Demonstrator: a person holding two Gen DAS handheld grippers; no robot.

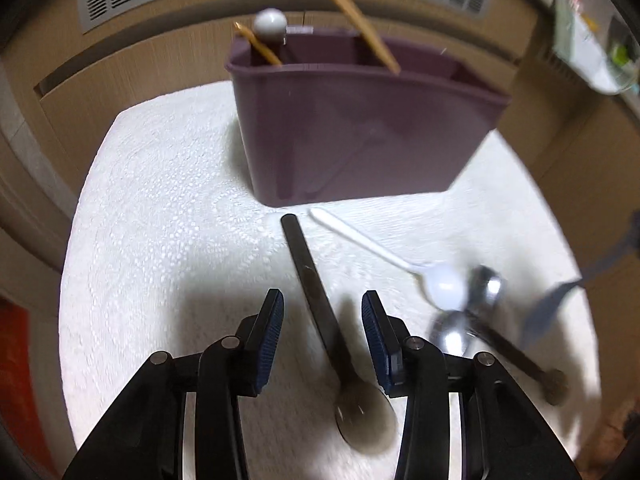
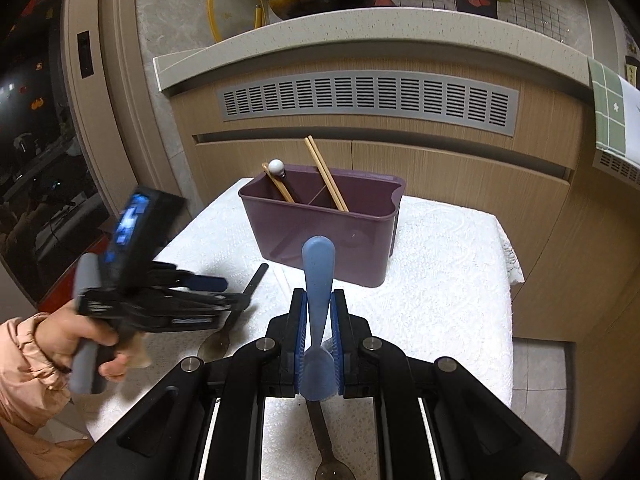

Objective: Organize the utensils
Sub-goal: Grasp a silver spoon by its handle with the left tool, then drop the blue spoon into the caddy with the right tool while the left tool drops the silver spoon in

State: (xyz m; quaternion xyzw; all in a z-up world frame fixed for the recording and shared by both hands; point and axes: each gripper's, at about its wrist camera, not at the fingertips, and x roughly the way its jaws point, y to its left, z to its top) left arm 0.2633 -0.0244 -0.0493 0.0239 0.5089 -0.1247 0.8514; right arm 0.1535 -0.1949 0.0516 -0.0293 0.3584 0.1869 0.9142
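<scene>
Looking down past your left hand-held gripper (image 1: 322, 322), you see its two pads spread apart with nothing pinched. The dark spoon (image 1: 320, 312) lies flat on the white surface (image 1: 160, 208), right in the gap between the pads but not touching them. Its bowl sits close to you, under the hand-held gripper, and its long handle runs straight away from you toward the purple bin (image 1: 360, 132). So the pads stand on either side of the handle, which looks like the right way to squeeze it.

Off to the right lie more spoons in a little pile: a white plastic spoon (image 1: 440, 286) and two shiny metal ones (image 1: 482, 292), crossing each other.

Your right hand-held gripper (image 2: 319, 314) is pressed tight on a blue spoon (image 2: 318, 280), whose handle points up and away toward the bin. That hand is busy, so the left one is the one for the dark spoon.

Farthest away, the purple bin stands on the surface with chopsticks (image 1: 360, 24) and a white round-topped thing (image 1: 271, 22) already inside.
</scene>
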